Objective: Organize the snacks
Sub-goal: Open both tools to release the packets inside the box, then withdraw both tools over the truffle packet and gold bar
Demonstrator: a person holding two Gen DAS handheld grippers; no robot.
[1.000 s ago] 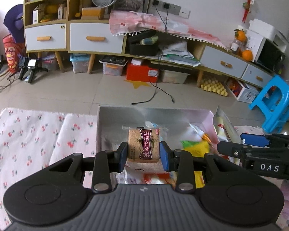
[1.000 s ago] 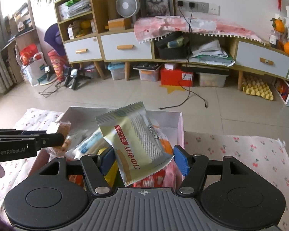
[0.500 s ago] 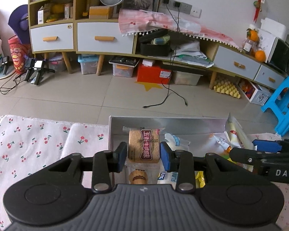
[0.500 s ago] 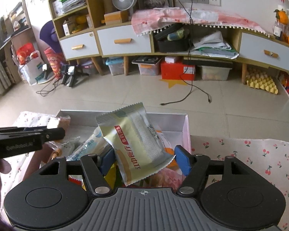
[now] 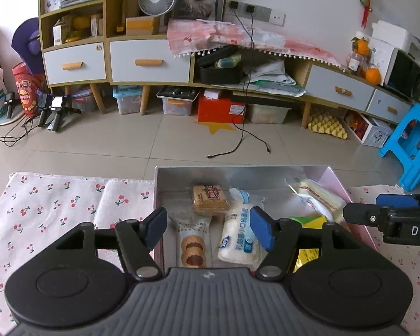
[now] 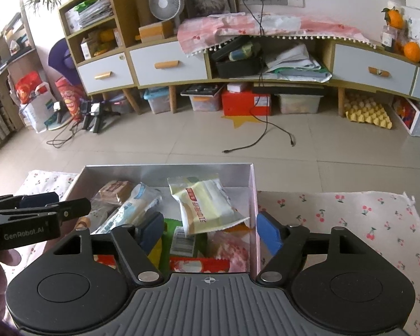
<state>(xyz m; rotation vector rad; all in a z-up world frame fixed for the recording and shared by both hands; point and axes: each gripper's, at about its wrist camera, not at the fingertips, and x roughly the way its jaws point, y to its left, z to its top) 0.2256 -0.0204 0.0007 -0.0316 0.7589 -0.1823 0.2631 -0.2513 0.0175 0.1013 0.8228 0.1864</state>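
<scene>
Right gripper (image 5: 378, 218): "DAS" lettering.

Two wrist fisheyes, side by side, angled down, close over one shared snack box (image 5: 238, 172), cabinets (image 6: 168, 67) beyond

Wrapped snacks (image 5: 210, 200) inside box (image 5: 238, 172).

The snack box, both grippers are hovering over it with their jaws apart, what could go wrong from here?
1. The pale yellow packet lies tilted on the pile against the box wall, so it may slide or tip out.
2. The left gripper and right gripper, jaws just opened and holding nothing, hang close together and could collide.
3. The loose pile may shift, burying the biscuit pack.
</scene>
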